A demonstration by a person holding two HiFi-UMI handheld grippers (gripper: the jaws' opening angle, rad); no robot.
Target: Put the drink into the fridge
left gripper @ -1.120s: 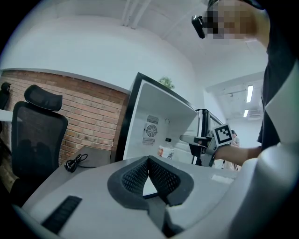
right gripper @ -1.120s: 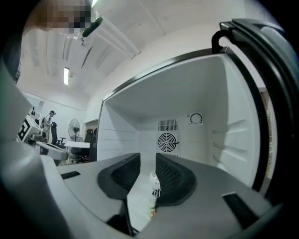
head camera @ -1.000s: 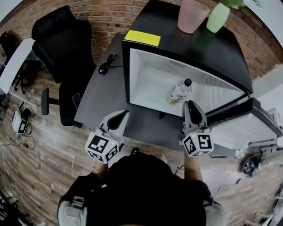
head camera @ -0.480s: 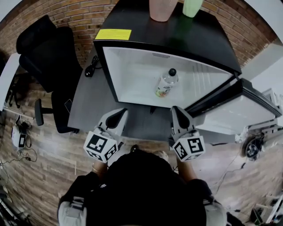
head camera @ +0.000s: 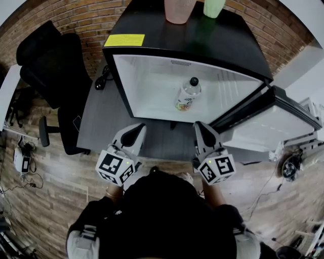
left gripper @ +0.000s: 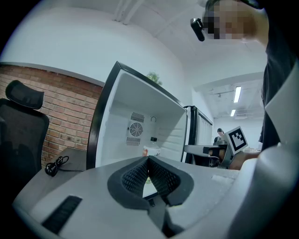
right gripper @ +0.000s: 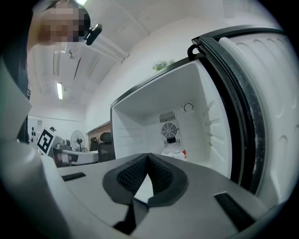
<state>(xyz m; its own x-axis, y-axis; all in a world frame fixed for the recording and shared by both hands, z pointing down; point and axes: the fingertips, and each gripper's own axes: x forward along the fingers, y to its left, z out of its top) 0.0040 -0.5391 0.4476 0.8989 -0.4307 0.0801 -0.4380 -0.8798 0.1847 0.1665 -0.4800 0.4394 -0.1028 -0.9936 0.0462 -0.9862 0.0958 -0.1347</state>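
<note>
Vs a sec earlier, the right gripper (head camera: 198,125) had come back from the mouth of the small black fridge with white inside (head camera: 152,86) & now hung over the table's near edge, close to our body, level w/ the left gripper (head camera: 137,127). Its jaws, part open then, were clenched tip to tip w/ nothing between them. The left gripper had hardly moved; its jaws also met at the tips, empty. The clear plastic drink bottle with black cap (head camera: 188,94) stayed put: upright on the fridge floor, towards the back, just in front of the round fan grille (right gripper: 168,130), well apart from both grippers. Our head had shifted too, so the fridge sat more centred in the head view. Vs half a sec earlier, almost no change.

The white-lined fridge door (head camera: 276,126) stood swung wide to the right. The fridge stood on a dark grey table (head camera: 104,119); a black coiled cable (head camera: 101,81) lay on it, left of the fridge. On the fridge top: a yellow rectangular sticker (head camera: 124,40) at the front left corner, plus a pink pot (head camera: 178,9) & a pale green pot (head camera: 213,7) further back. A black office chair (head camera: 45,55) stood left of the table, w/ a red brick wall (head camera: 86,15) behind & a wood-plank floor (head camera: 45,172) below. The right gripper view showed more room beyond, incl. a standing fan (right gripper: 77,139).
</note>
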